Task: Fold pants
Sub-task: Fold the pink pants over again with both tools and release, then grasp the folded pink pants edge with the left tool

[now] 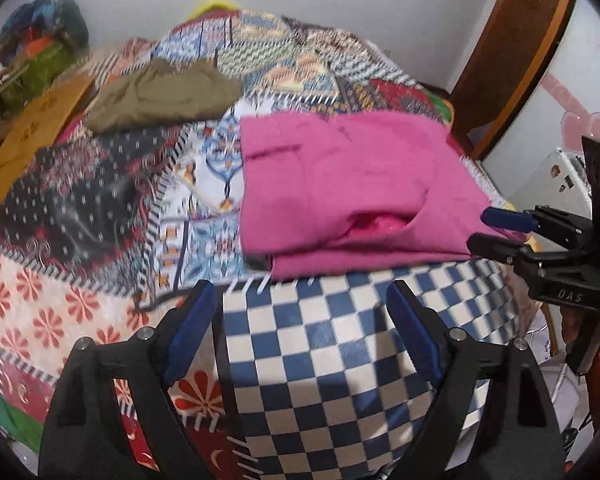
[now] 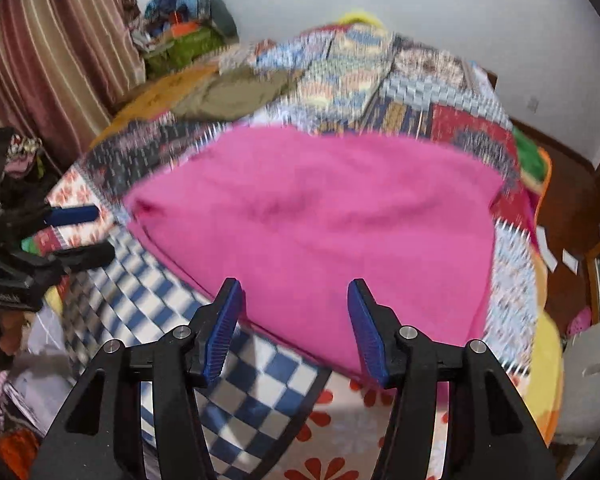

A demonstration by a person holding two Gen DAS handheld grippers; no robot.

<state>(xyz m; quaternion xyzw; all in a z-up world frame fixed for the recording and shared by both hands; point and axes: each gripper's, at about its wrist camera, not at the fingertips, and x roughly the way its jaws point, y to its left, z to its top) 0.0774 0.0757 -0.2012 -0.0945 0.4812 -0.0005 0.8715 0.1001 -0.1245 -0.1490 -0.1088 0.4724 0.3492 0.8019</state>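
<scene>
Pink pants, folded into a rough rectangle, lie flat on the patchwork quilt that covers the bed. In my left wrist view they sit beyond and slightly right of my left gripper, whose blue-padded fingers are spread wide with nothing between them; only the blue-and-white checkered patch shows in the gap. The near folded edge of the pants lies just past the fingertips, apart from them.

My right gripper enters the left wrist view from the right, its fingers close over the pants' near right corner; I cannot tell from there whether they touch the cloth. In my right wrist view the right gripper is spread wide as well, gripping nothing. The pants fill the middle of that view, and their near edge runs between and just behind the two blue pads. I cannot tell whether the fingertips rest on the cloth or hover above it. This view is blurred.

The left gripper shows at the left edge of the right wrist view, beside the pants' left corner. An olive-brown garment lies well apart, farther back on the bed.
</scene>
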